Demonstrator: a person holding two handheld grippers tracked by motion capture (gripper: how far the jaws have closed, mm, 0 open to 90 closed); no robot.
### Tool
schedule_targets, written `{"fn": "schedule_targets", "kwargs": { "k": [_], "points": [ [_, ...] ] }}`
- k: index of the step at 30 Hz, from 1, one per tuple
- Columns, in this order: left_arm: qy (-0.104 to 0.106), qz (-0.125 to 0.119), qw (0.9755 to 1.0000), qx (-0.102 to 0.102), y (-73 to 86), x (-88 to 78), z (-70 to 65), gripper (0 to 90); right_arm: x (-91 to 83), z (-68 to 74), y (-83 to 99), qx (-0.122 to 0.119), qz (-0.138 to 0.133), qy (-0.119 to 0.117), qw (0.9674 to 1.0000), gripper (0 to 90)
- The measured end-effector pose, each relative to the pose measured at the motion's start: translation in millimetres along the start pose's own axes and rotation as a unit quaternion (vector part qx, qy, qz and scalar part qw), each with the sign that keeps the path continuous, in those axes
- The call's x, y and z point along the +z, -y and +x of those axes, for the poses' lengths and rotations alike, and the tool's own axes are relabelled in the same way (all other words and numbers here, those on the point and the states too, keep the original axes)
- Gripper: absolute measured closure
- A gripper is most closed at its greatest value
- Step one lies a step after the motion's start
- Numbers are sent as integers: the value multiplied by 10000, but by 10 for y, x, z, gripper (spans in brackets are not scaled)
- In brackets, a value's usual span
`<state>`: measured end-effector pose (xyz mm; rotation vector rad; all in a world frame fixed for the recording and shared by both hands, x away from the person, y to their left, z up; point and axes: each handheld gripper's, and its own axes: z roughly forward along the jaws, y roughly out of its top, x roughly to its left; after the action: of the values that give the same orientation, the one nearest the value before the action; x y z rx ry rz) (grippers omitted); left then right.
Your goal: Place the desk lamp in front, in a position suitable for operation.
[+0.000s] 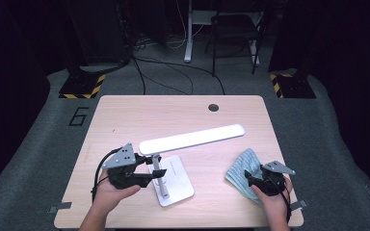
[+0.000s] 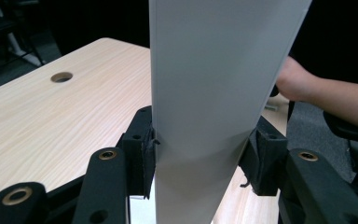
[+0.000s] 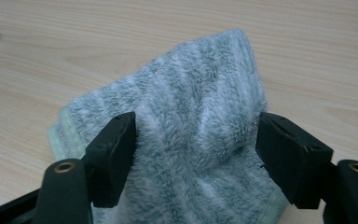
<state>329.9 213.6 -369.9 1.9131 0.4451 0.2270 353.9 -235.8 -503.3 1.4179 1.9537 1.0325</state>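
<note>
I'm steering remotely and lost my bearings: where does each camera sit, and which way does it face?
High view: above the person's table edge, facing forward and down; both forearms, left gripper, right gripper.
Left gripper view: along its jaws clamping the white flat-armed desk lamp; the other forearm beyond.
Right gripper view: down its jaws pinching the grey-green fluffy towel.
Shared: the light wooden table, lamp and towel.
</note>
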Motion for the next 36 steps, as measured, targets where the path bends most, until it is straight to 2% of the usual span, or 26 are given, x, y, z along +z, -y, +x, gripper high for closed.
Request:
{"fn": "schedule_targets", "kwargs": {
  "k": [2, 5, 10, 13, 15, 18, 20, 22, 23, 28, 29, 36],
  "points": [
    [100, 14, 9999, 39, -10, 22, -10, 520, 11, 1, 7, -4, -1, 26, 10000, 269],
    [108, 15, 9999, 27, -10, 20, -15, 519, 55, 0, 30, -47, 89, -27, 9999, 268],
    [14, 80, 10000, 8, -16, -5, -19, 518, 107, 52, 59, -178, 230, -121, 9995, 268],
    [2, 41, 10000, -19, -10, -17, -10, 517, 145, 97, 82, -255, 430, -148, 9986, 268],
    [-8, 40, 10000, -23, -6, -32, -5, 515, 163, 103, 89, -297, 412, -145, 9986, 267],
    [-135, 59, 9999, -31, -4, -72, -2, 516, 172, 103, 99, -320, 406, -138, 9986, 271],
    [-186, 85, 9998, -43, 0, -100, 4, 516, 172, 118, 105, -240, 408, -131, 9988, 292],
    [-227, 69, 9997, -91, 6, -118, 10, 514, 173, 117, 110, -262, 414, -148, 9987, 306],
    [-257, 26, 9996, -109, 10, -121, 14, 513, 180, 98, 112, -412, 402, -183, 9982, 318],
    [-291, -64, 9995, -127, -2, -167, 22, 487, 172, 122, 111, -428, 383, -248, 9980, 435],
    [-285, -99, 9993, -208, -2, -170, 17, 474, 168, 123, 110, -467, 376, -300, 9978, 458],
    [-385, -128, 9988, -272, -11, -174, 21, 438, 162, 153, 91, -478, 450, -395, 9971, 556]
  ]
}}
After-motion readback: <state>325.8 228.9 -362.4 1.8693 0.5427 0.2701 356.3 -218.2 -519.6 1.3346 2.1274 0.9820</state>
